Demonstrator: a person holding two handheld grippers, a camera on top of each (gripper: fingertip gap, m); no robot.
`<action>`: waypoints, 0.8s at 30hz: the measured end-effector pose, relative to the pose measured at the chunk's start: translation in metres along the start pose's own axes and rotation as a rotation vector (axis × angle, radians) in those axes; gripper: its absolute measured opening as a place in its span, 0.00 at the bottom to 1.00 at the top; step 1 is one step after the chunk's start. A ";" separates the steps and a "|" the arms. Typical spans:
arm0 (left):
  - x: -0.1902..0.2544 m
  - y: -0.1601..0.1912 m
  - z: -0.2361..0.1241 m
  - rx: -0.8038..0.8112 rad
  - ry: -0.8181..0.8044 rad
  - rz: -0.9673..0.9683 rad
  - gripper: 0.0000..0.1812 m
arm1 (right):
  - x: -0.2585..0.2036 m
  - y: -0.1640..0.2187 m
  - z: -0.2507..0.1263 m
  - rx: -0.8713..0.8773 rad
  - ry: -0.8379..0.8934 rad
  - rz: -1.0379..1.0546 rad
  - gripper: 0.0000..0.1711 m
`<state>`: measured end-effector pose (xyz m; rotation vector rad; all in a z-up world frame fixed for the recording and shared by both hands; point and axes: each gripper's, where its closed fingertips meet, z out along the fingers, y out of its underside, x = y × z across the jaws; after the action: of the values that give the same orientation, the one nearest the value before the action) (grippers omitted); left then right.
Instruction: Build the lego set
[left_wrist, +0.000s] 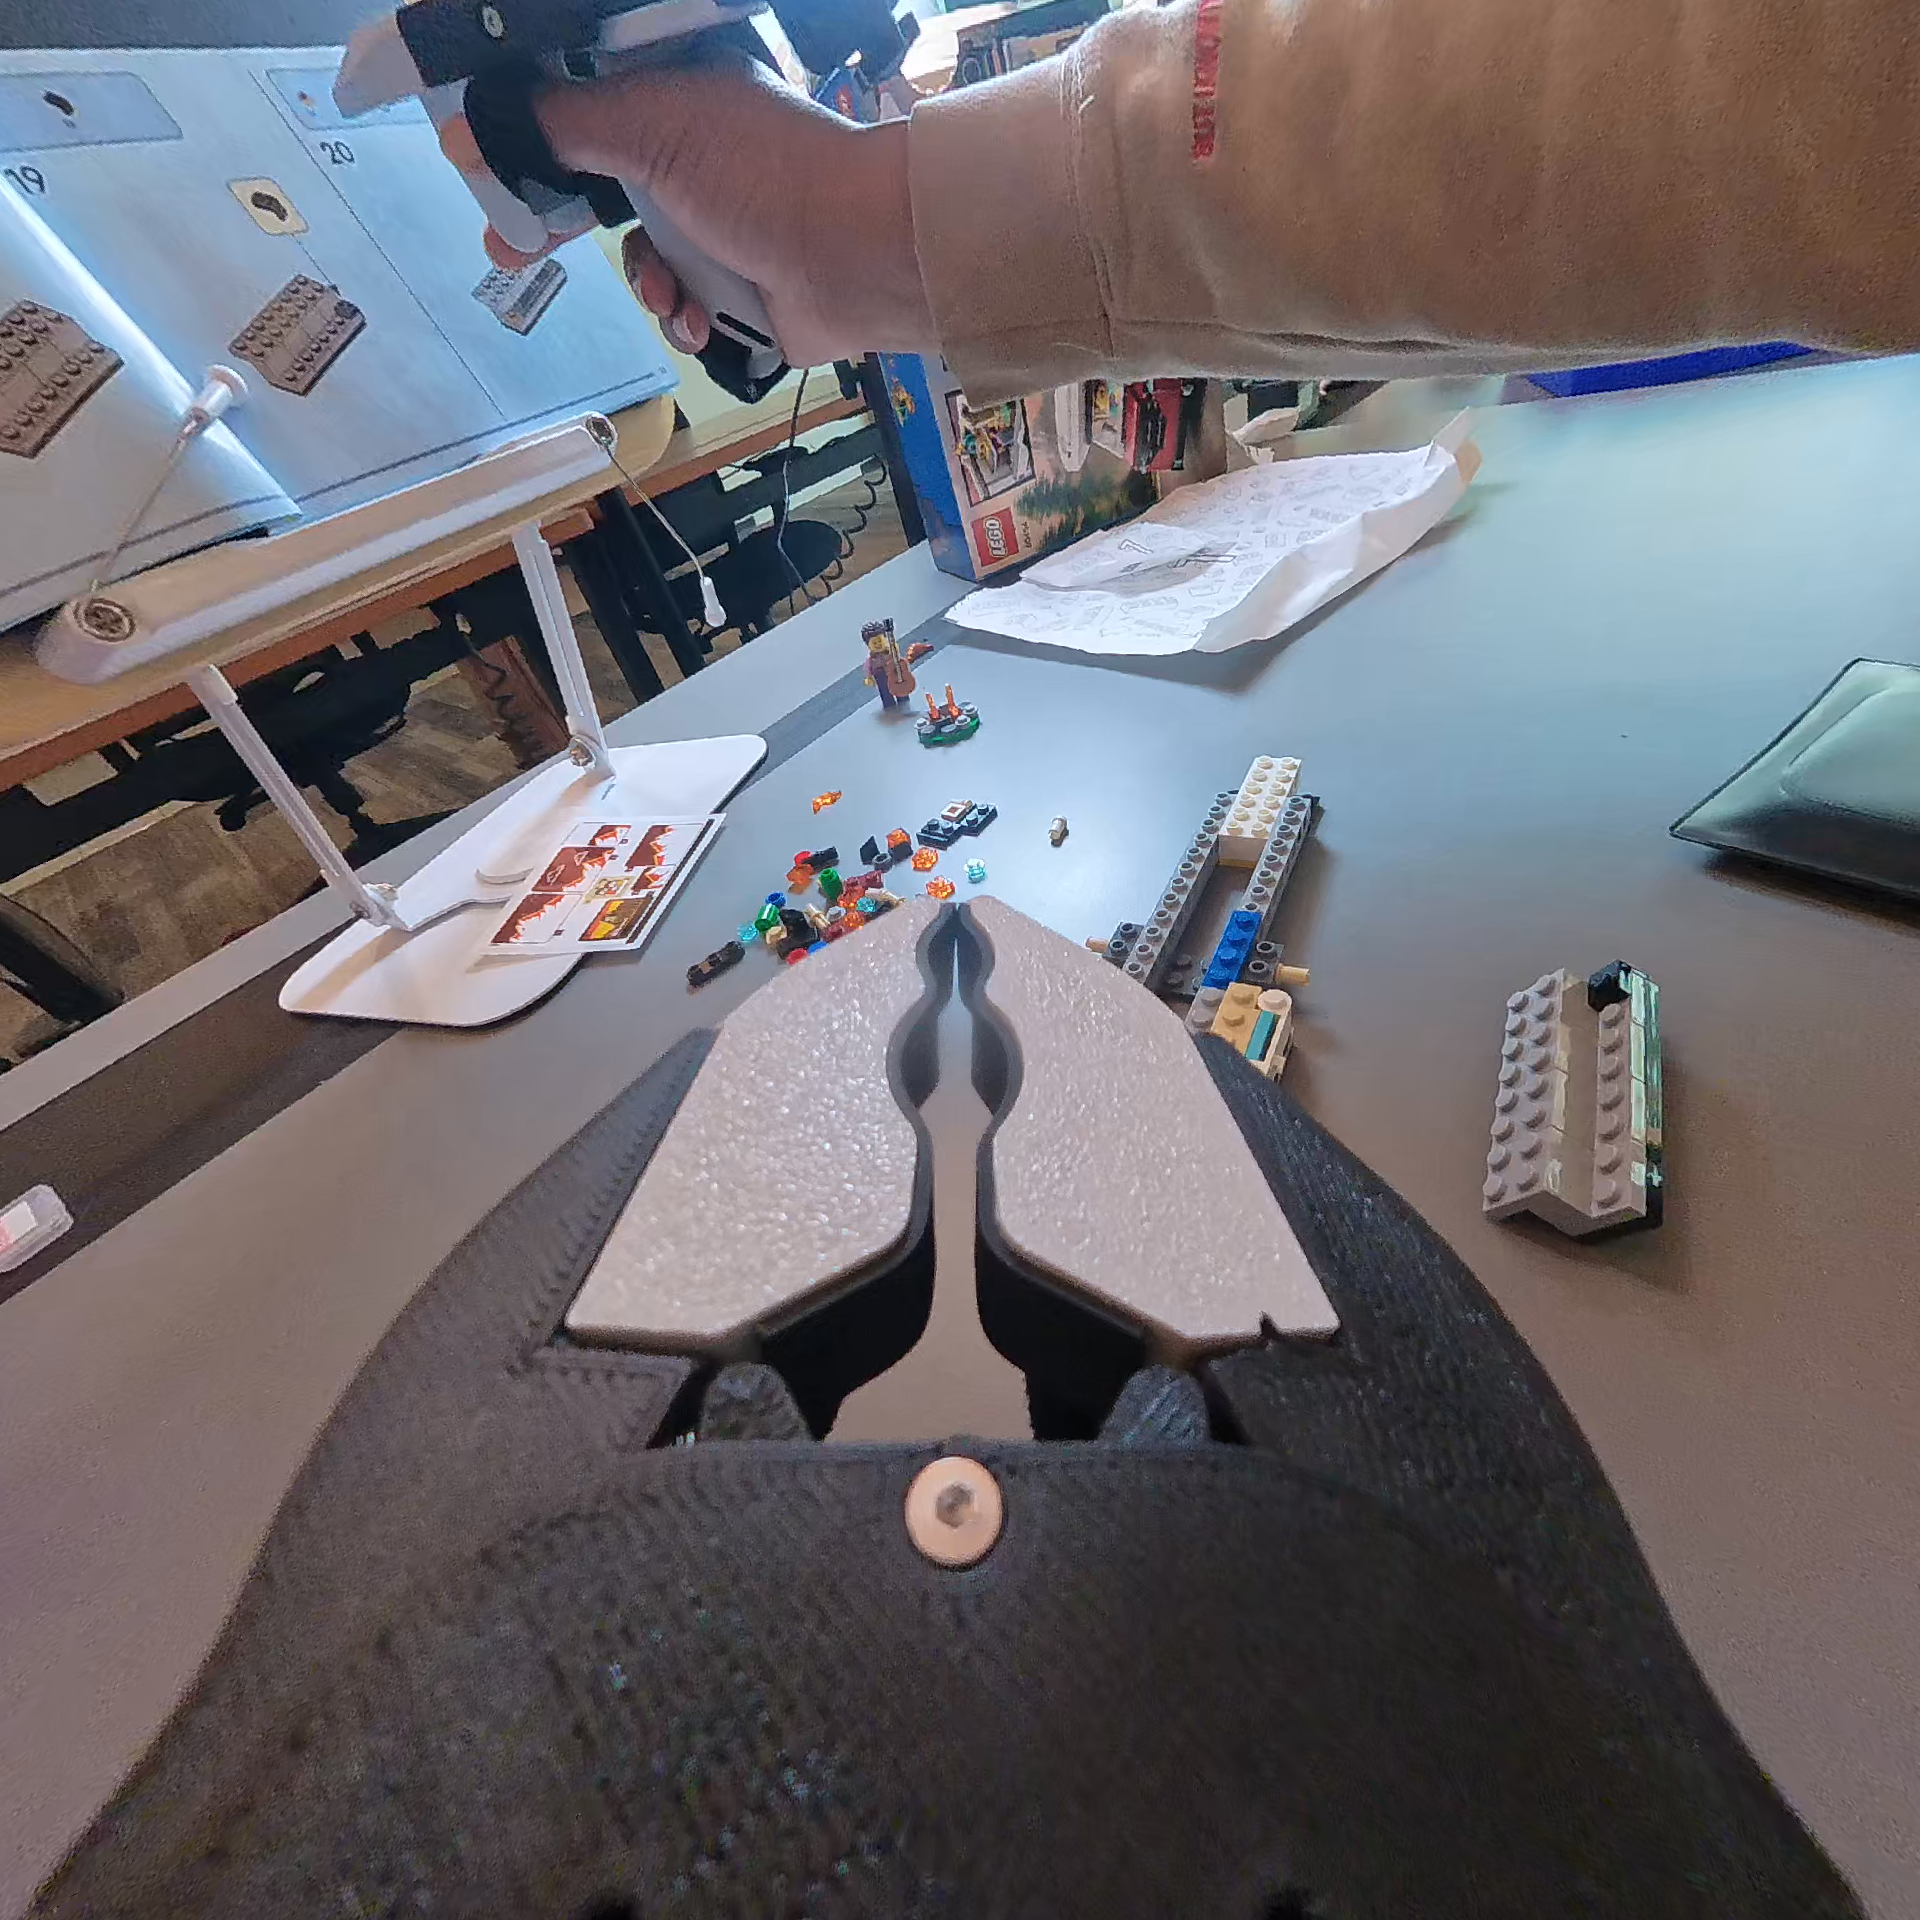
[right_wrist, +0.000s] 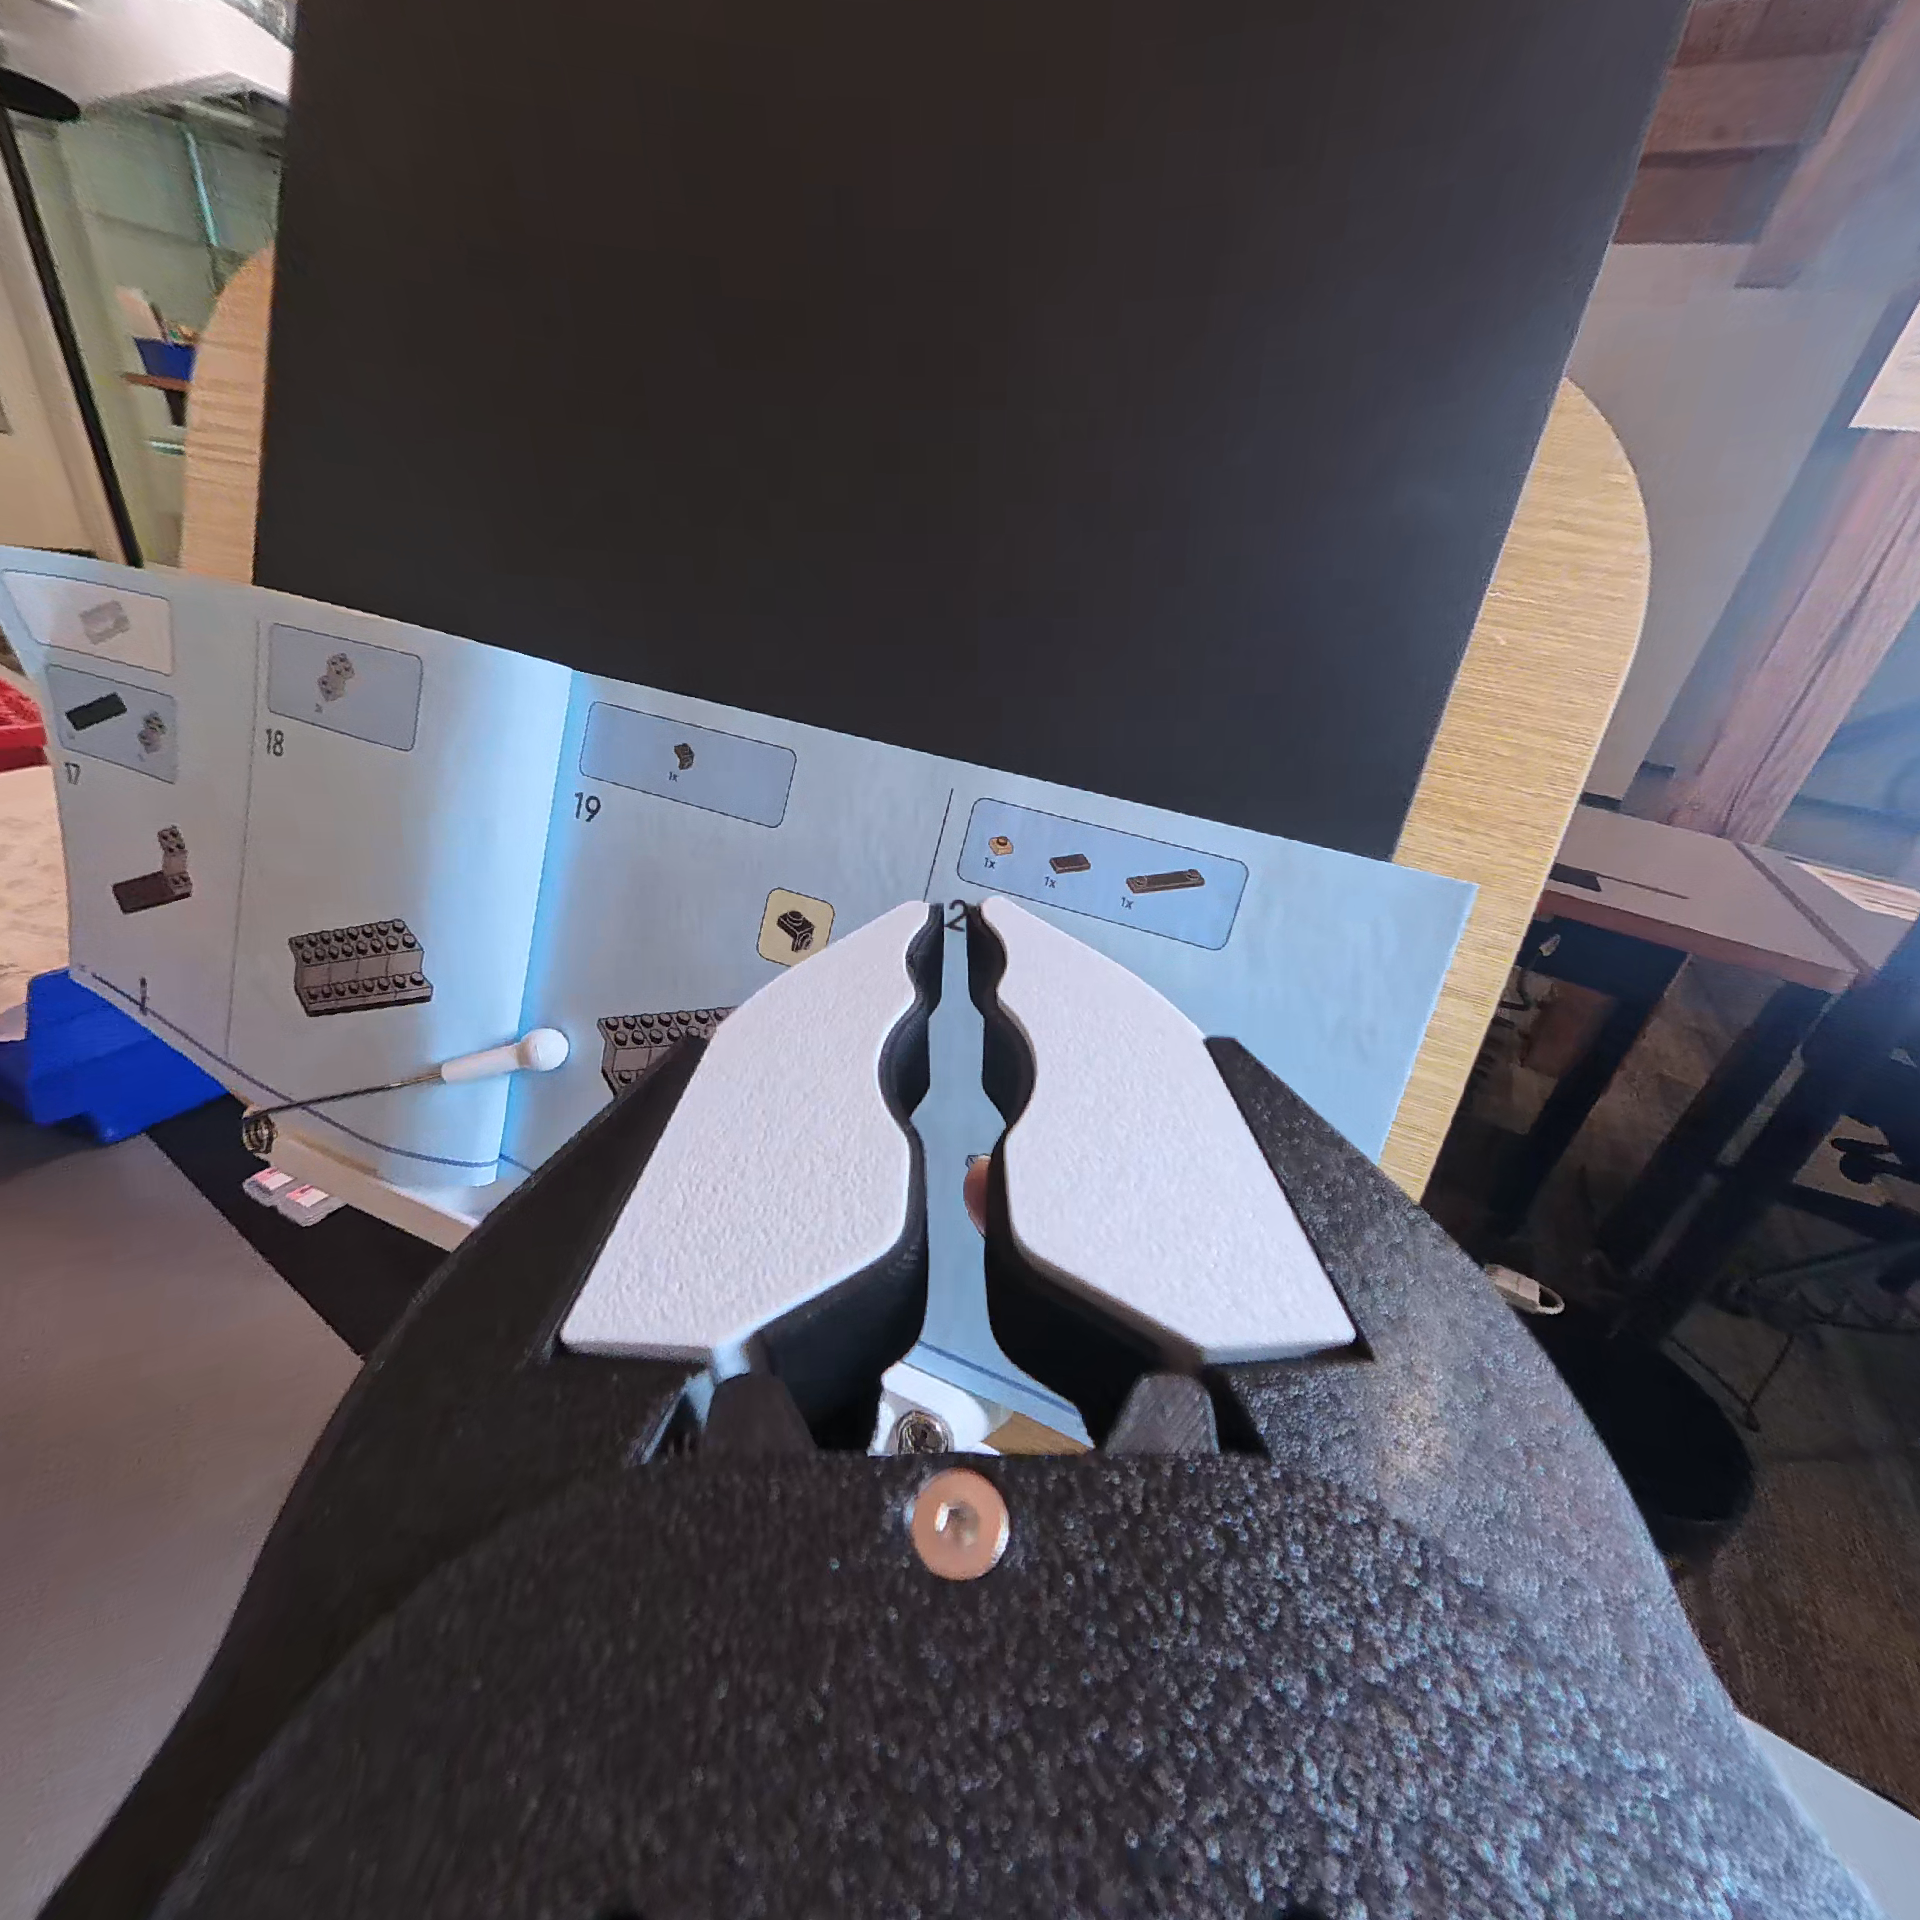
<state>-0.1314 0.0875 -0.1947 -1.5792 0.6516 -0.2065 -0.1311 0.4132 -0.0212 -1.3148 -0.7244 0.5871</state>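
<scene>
Two hand-held grippers are in play, and neither carries anything. Starting at the left of the left wrist view, the instruction booklet (left_wrist: 312, 291) stands open on a white stand (left_wrist: 520, 935), with a sheet of stickers (left_wrist: 603, 883) lying on the stand's foot. The right hand-held gripper (right_wrist: 956, 914) is raised in front of that booklet, its white fingers drawn together with nothing between them; the page it faces shows printed step numbers and small part drawings, which I leave unread.

Moving right, a scatter of small loose pieces (left_wrist: 852, 883) lies on the grey counter (left_wrist: 1455, 1455), just past the tips of the left hand-held gripper (left_wrist: 956, 909), whose fingers are likewise closed on nothing. Beyond them stand a minifigure (left_wrist: 888, 665) and a small campfire build (left_wrist: 945, 722). Right of the tips lies the long grey frame (left_wrist: 1216, 883), its long axis running away from the camera and leaning slightly right. Farther right sits a separate grey block assembly (left_wrist: 1579, 1101), also lengthwise away from the camera.

Judging by this, the left tool is much nearer the pieces, which lie straight ahead of it. At the back, the set's box (left_wrist: 1039, 468) carries a brand logo, beside a crumpled paper bag (left_wrist: 1226, 551).
</scene>
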 end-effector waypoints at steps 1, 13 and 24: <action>0.000 0.001 0.000 -0.004 0.000 0.000 0.00 | 0.000 0.000 0.001 0.000 -0.001 0.001 0.02; 0.002 -0.001 0.000 -0.001 0.012 0.019 0.00 | 0.012 0.000 -0.004 -0.035 0.026 -0.024 0.01; 0.003 0.003 0.001 -0.017 0.014 0.032 0.00 | 0.027 0.000 -0.011 -0.066 0.083 -0.092 0.02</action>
<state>-0.1292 0.0869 -0.1980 -1.5840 0.6908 -0.1886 -0.1051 0.4268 -0.0185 -1.3515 -0.7369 0.4356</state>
